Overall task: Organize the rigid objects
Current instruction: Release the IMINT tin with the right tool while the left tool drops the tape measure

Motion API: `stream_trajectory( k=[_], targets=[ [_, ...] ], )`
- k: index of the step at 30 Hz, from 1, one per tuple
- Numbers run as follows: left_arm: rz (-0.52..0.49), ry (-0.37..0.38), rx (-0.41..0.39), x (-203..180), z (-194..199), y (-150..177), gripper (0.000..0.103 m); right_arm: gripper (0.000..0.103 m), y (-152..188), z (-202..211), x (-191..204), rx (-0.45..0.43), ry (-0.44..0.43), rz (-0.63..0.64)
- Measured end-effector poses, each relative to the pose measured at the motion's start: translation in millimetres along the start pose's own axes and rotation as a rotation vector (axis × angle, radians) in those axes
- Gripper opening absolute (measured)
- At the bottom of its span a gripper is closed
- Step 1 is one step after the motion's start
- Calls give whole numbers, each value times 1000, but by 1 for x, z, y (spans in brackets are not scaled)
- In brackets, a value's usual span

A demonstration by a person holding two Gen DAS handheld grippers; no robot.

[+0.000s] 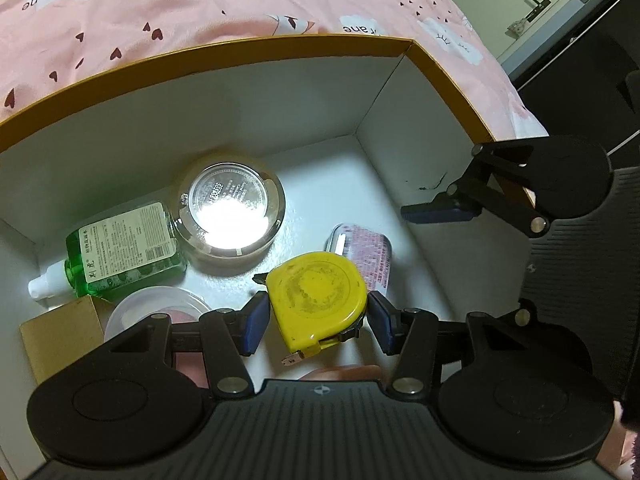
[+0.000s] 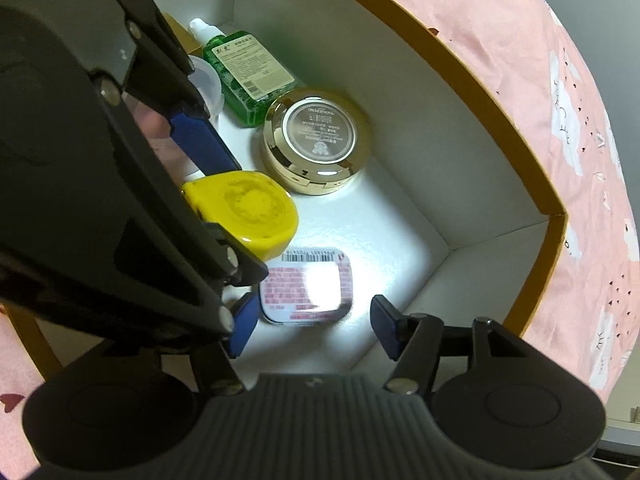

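My left gripper [image 1: 316,322] sits inside a white box with a gold rim [image 1: 248,46]; its blue pads flank a yellow tape measure [image 1: 318,300], with a small gap on the right side. The tape measure [image 2: 244,210] lies low in the box, partly over a small tin with a pink label [image 1: 366,250]. My right gripper [image 2: 314,328] is open and empty, just above that tin [image 2: 308,290]. A gold round compact [image 1: 232,208], a green spray bottle [image 1: 120,250], a clear lidded tub [image 1: 156,310] and a cardboard box [image 1: 60,342] lie in the box.
The box rests on a pink patterned bedspread [image 1: 160,8]. The right gripper's finger [image 1: 440,210] reaches in over the box's right wall. The left gripper's body [image 2: 100,180] fills the left of the right wrist view. A dark floor and door [image 1: 560,0] lie beyond.
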State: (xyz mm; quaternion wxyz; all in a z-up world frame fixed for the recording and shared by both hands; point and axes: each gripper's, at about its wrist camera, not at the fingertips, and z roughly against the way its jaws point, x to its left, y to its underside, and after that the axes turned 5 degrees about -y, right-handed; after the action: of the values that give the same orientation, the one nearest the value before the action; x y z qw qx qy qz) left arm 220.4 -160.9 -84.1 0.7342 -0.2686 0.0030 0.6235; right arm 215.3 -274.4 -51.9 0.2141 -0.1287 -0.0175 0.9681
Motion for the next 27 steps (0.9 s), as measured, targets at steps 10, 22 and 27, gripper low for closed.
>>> stream_trajectory(
  k=[10, 22, 27],
  targets=[
    [2, 5, 26, -1, -1, -1, 70, 66, -2, 1, 3, 6, 34, 11],
    [1, 23, -101, 0, 40, 11, 77, 75, -1, 24, -2, 4, 98, -53],
    [-35, 0, -204, -4, 76, 22, 77, 75, 1, 44, 4, -41, 135, -122]
  ],
)
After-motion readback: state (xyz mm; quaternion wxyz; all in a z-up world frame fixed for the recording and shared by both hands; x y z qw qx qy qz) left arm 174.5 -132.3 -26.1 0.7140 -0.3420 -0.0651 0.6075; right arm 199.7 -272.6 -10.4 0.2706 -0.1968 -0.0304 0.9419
